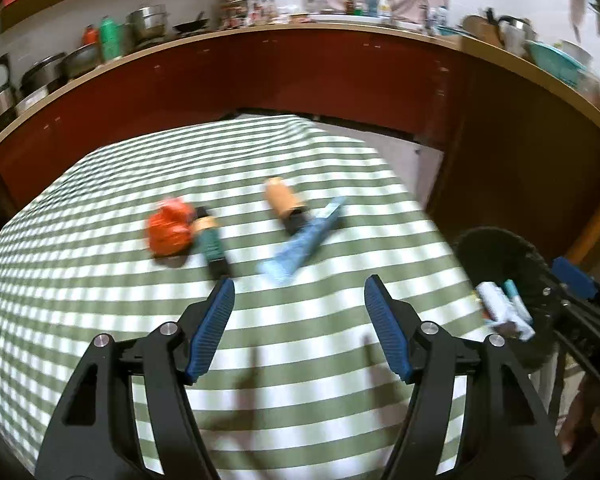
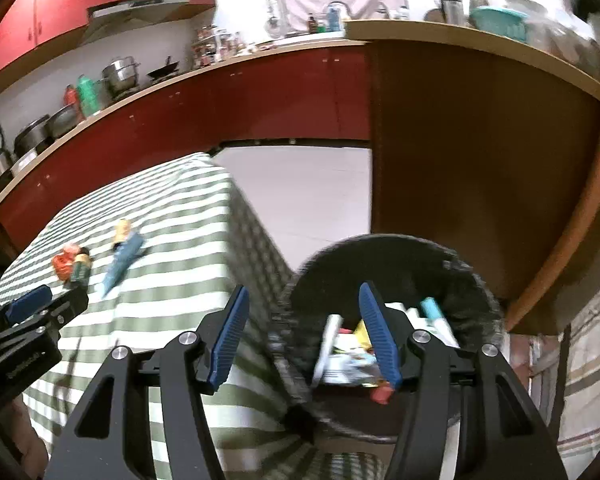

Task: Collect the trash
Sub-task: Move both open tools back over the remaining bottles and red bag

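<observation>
On a table covered by a green-and-white striped cloth [image 1: 300, 360], four pieces of trash lie near the middle, toward the far edge: a crumpled orange wrapper [image 1: 168, 230] touching a small green bottle [image 1: 212, 240], and, a little to their right, a tan bottle [image 1: 284, 202] touching a blue tube [image 1: 306, 240]. The left gripper [image 1: 299, 294] hovers above the cloth with its blue-padded fingers spread wide, holding nothing. The green bottle's dark end points back at the left finger; the blue tube's long axis runs diagonally, its flat end nearest the gap. The left gripper is clearly nearer these items. The right gripper [image 2: 300, 308], also spread and empty, hangs over a black bin [image 2: 400, 248] beside the table's right edge, already holding discarded tubes and wrappers. Motion blur leaves every label unreadable.
</observation>
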